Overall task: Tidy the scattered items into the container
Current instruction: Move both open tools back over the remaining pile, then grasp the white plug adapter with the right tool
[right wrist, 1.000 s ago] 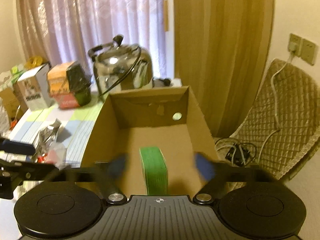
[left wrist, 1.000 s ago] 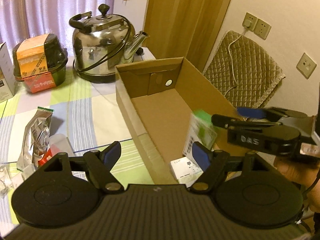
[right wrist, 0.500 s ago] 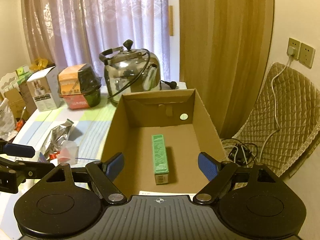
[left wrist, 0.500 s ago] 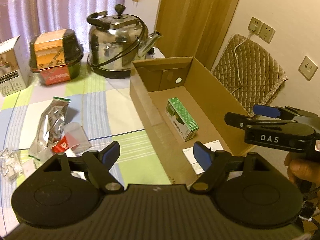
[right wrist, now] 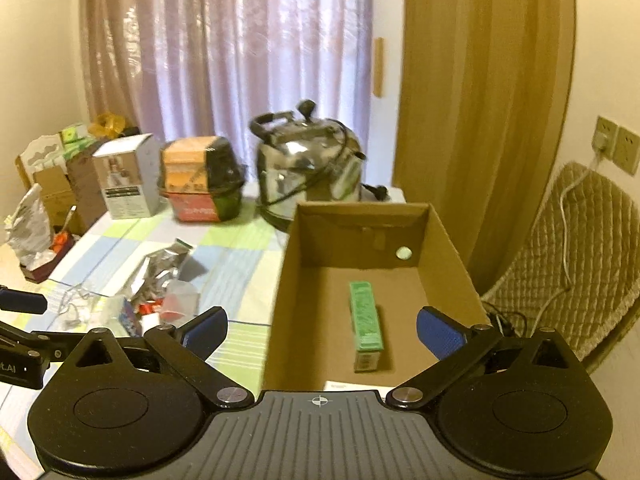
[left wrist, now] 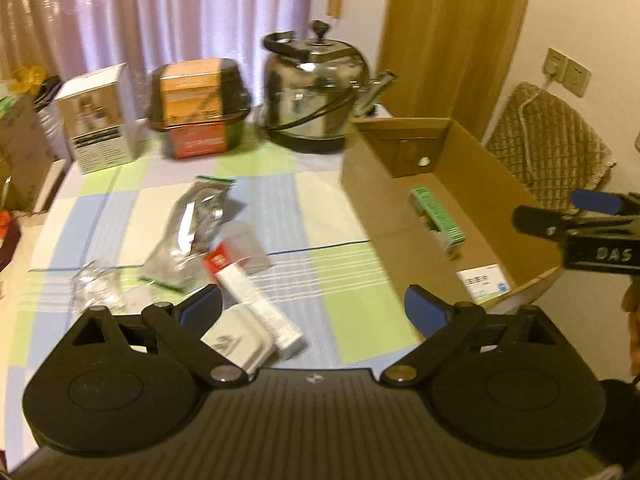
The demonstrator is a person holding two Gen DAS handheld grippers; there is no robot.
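The left gripper [left wrist: 313, 310] hung over the near part of the worktop [left wrist: 344, 216], its blue-padded jaws wide apart and holding nothing. Just beneath and between them lay a white box with a red end [left wrist: 250, 286] and a small white packet [left wrist: 238, 342] touching it. A little farther left sat a silver foil pouch [left wrist: 188, 232] with a green strip at its far end, a clear plastic cup [left wrist: 244, 246] on its side beside the pouch, and crumpled clear wrapping [left wrist: 94, 286] at the left.

The right gripper [right wrist: 322, 328] was poised at the near end of the cardboard box [right wrist: 448, 248], jaws likewise spread apart and empty. On the floor of that open box lay a green carton [right wrist: 366, 326], lengthwise and flat, roughly in the middle, with a white printed sheet [left wrist: 484, 282] nearer the near wall. The box stood at the right edge of the worktop, on the checked green, blue and white cloth.

At the far side of the worktop stood a steel kettle [left wrist: 320, 92] with a black handle, just beyond the box's far left corner. Left of the kettle was a dark container with an orange label [left wrist: 198, 106], then a white product box [left wrist: 98, 118]. A quilted chair back [right wrist: 580, 256] stood right of the box, with a cable running up to wall sockets [right wrist: 616, 148].
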